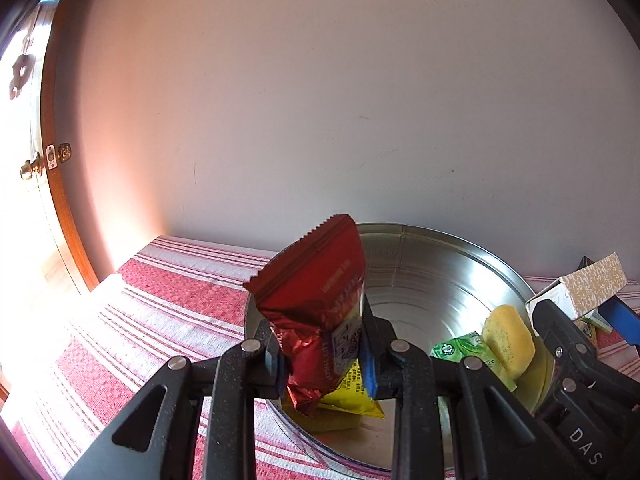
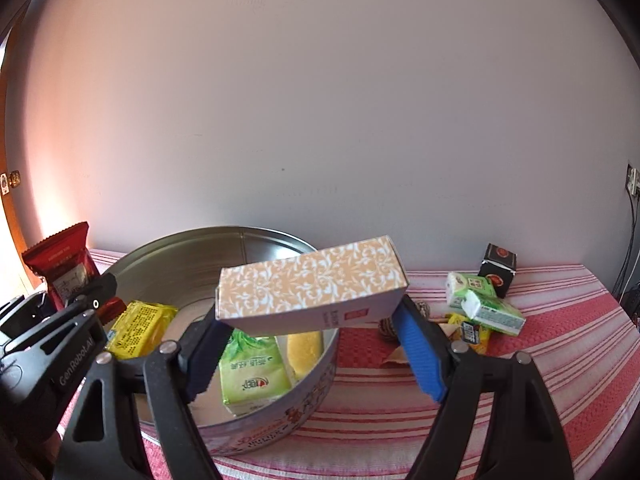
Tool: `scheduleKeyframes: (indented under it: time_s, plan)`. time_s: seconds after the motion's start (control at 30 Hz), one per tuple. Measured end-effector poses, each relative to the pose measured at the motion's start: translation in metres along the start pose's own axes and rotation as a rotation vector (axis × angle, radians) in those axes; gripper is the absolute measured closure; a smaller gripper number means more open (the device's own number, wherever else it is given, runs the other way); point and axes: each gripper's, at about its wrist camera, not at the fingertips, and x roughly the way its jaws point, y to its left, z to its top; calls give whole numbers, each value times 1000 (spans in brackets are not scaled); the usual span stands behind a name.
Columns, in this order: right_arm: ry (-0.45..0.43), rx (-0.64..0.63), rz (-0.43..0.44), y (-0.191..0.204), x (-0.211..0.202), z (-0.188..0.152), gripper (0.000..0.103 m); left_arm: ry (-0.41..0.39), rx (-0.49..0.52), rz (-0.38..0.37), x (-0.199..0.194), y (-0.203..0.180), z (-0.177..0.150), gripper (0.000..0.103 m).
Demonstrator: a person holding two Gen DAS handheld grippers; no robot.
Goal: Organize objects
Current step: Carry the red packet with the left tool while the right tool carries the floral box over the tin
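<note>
Your left claw is clamped on a red foil snack packet, held upright above the near edge of the round metal tin, while your right claw grips a patterned beige carton by its two ends, tilted and hanging above the tin's right half. Both loads look ready to go in, so the step in hand appears to be delivery to the tin; the next move likely calls for lowering each item toward the bare metal floor toward the back and easing the grip only once it rests there, since the carton is wide and could catch the rim. Inside the tin lie a yellow packet, a green tea-style packet and a yellow sponge-like cake, crowded toward the near side. Beyond it on the striped red-and-white tabletop, well apart from the tin, wait two green-and-white packs, a small black box and some smaller wrapped sweets, not yet gathered.
</note>
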Motion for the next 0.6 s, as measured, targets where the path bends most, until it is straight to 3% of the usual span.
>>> scheduleKeyframes:
  time_s: [0.2,0.6]
  plan:
    - [11,6,24,25,19,5,22,34,-21,36,15,11,1,74]
    - [83,-25,41,18,44,-7,22,47,29,39,25,0,-7,74]
